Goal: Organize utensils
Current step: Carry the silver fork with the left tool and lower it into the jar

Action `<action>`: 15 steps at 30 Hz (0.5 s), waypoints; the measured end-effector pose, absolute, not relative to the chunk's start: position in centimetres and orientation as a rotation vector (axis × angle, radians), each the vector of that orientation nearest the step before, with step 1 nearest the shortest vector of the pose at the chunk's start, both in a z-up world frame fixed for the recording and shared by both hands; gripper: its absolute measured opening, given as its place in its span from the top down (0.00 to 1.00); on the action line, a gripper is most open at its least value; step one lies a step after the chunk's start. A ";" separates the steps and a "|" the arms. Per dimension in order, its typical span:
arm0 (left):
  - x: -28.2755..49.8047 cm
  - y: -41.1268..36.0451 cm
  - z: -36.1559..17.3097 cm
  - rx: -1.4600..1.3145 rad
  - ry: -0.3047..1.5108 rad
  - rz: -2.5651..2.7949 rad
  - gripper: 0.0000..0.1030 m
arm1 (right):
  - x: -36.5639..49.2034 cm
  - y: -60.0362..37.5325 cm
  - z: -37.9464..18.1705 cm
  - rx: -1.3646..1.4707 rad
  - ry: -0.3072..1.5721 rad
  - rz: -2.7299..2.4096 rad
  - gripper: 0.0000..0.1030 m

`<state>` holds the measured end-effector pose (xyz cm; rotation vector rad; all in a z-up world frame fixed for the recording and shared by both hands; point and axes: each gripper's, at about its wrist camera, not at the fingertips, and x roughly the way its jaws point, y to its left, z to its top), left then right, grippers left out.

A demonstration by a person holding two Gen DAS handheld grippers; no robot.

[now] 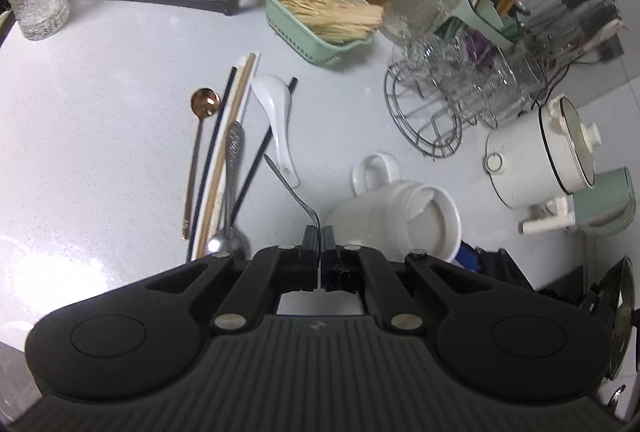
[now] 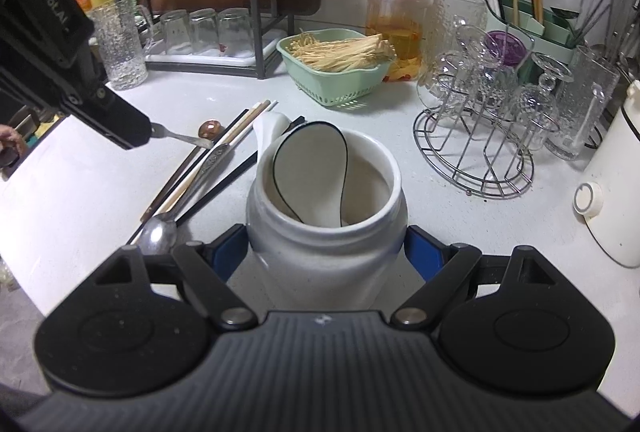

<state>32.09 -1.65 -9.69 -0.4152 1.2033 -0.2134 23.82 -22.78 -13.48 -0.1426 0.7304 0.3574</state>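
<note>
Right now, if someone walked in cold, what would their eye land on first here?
Probably the white ceramic jar in the middle of the counter, clamped between the right gripper fingers with a black-rimmed white spoon standing in it. Next, the left gripper, shut on the tines of a small metal fork lifted over the loose row of chopsticks and spoons. Behind them, the red-lidded jar stands out.

A home kitchen, plainly; the white worktop (image 2: 440, 224) carries upturned glasses (image 2: 204, 30) on a draining tray, a wire rack of glassware (image 2: 480, 136), a red-lidded jar (image 2: 398, 20), a green basket of noodles (image 2: 336, 68); a chopstick holder (image 2: 528, 20) stands behind.
</note>
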 end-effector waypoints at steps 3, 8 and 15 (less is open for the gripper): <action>32.2 -2.1 -9.6 -0.406 1.218 -0.223 0.99 | 23.8 -22.8 -13.5 -0.152 0.726 0.370 0.15; 32.4 -2.5 -9.5 -0.442 1.269 -0.239 0.99 | 23.9 -22.9 -13.5 -0.157 0.722 0.390 0.15; 32.6 -2.9 -7.3 -0.463 1.342 -0.300 0.99 | 24.2 -23.0 -13.3 -0.174 0.737 0.420 0.15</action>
